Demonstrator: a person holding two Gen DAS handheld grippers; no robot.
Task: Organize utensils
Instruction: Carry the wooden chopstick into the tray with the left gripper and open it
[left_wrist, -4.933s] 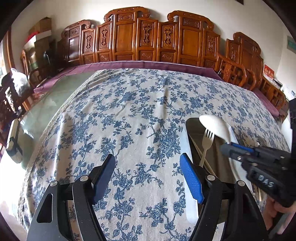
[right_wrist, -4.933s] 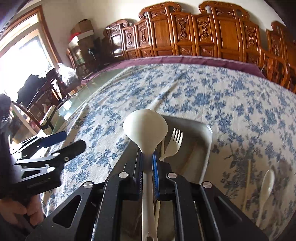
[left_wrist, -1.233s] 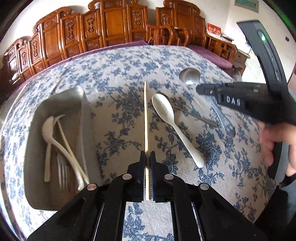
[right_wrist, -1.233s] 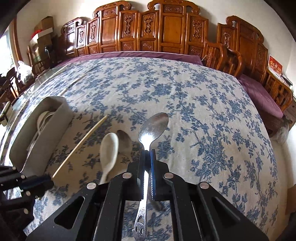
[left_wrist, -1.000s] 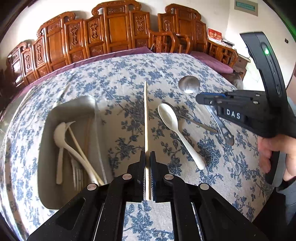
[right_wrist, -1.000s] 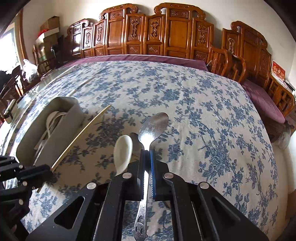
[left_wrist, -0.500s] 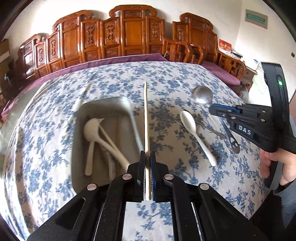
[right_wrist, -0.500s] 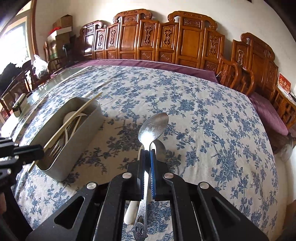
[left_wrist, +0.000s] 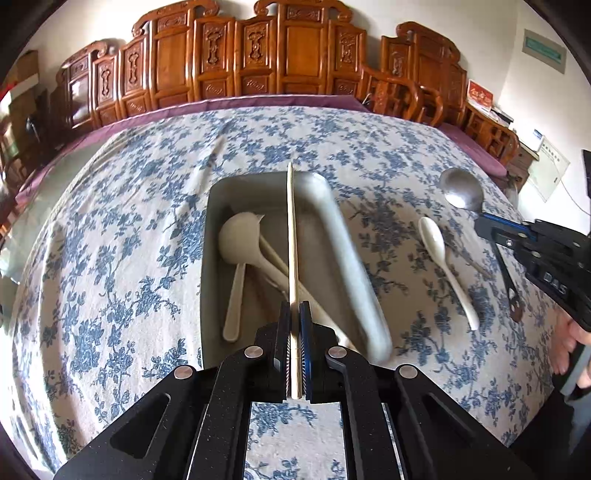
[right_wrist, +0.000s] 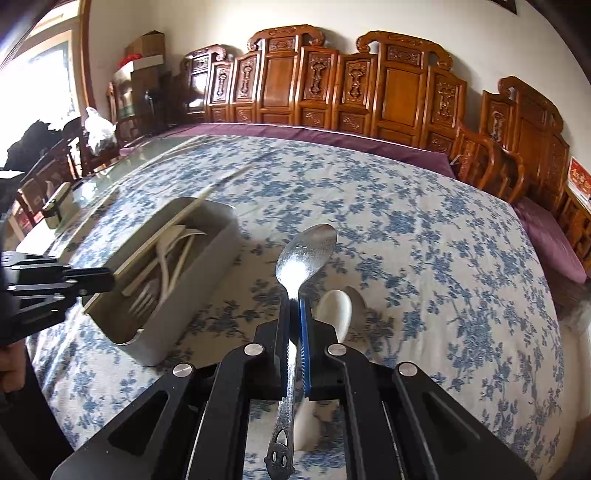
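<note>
Floral-clothed bench (left_wrist: 110, 258): left gripper (left_wrist: 294, 332) pinches a chopstick (left_wrist: 291, 236) over the tray (left_wrist: 347, 258); right gripper (right_wrist: 294, 325) clamps a metal spoon (right_wrist: 306, 254). Releasing off-line risks the chopstick bridging the rim.

The only lettering that reads clearly is "DAS", in pale letters on the black body of the right gripper (left_wrist: 496, 229), at about 3 o'clock in the left wrist view. A green wall sign (left_wrist: 546, 50) at 1 o'clock, a red packet (left_wrist: 479, 99) on the sideboard at 2 o'clock and a white notice (left_wrist: 553, 167) lower on that wall carry marks too small to read.
</note>
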